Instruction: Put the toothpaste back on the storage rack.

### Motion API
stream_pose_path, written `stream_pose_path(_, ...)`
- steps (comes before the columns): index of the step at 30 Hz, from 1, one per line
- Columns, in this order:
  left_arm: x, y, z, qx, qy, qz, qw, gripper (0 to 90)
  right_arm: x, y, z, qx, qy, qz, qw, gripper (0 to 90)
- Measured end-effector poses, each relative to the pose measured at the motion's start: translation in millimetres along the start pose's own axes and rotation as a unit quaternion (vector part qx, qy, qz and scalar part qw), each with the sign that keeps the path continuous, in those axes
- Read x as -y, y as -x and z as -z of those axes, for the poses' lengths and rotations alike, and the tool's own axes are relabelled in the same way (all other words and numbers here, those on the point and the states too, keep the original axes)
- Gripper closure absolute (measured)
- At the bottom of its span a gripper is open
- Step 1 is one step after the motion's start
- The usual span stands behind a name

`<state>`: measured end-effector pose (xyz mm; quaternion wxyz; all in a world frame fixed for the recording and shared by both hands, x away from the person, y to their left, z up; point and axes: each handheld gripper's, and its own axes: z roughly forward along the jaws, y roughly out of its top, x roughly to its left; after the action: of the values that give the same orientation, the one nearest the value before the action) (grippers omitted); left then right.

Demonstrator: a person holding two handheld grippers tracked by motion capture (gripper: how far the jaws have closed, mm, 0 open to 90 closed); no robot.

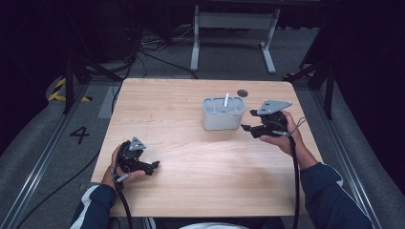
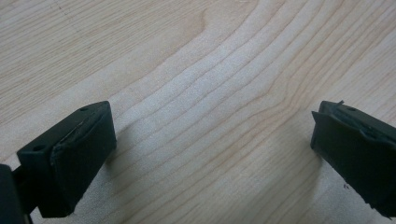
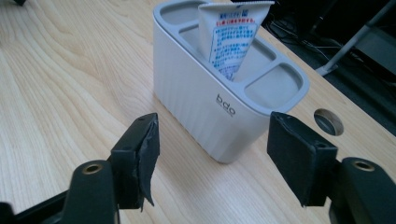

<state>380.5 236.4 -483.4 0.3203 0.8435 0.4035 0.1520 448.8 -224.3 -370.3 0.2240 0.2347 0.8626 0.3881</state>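
Note:
A pale grey holder (image 1: 223, 114) (image 3: 210, 98) with several compartments stands right of the table's middle. A white toothpaste tube (image 1: 226, 100) (image 3: 231, 37) leans upright in its middle compartment. My right gripper (image 1: 246, 129) (image 3: 212, 154) hovers just right of the holder and points at its end. Its jaws are open and hold nothing, and the holder sits a little beyond the pads. My left gripper (image 1: 154, 166) (image 2: 212, 154) rests low over the bare wood at the front left, jaws wide open with nothing in them.
The wooden table (image 1: 191, 181) has a round cable hole (image 1: 242, 92) (image 3: 328, 122) just behind the holder. A white table frame (image 1: 234, 21) and cables lie on the floor beyond the far edge. Bare wood stretches between the two grippers.

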Motion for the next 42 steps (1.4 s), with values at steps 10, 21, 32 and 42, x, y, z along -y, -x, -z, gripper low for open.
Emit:
stream_pose_path(10, 0.0, -0.1, 0.0, 0.0, 0.0, -0.001, 1.0, 0.5, 14.3, -2.7, 10.5, 0.0, -0.011, 0.003, 0.9999, 33.9)
stream_pose_path(21, 0.2, 0.6, -0.1, 0.001, 0.0, 0.005, 1.0, 0.5, 28.2, -9.1, 20.6, 0.005, -0.023, 0.015, 0.9996, 32.7)
stream_pose_path(32, -0.2, -0.7, -0.1, -0.002, 0.001, -0.005, 1.0, 0.5, 52.3, -15.3, 23.1, 0.006, -0.035, 0.008, 0.9993, 32.6)
stream_pose_path(42, -0.1, -0.4, -0.2, 0.001, 0.0, -0.002, 1.0, 0.4, 72.3, -17.2, 27.1, 0.015, -0.039, 0.0, 0.9992, 32.5)
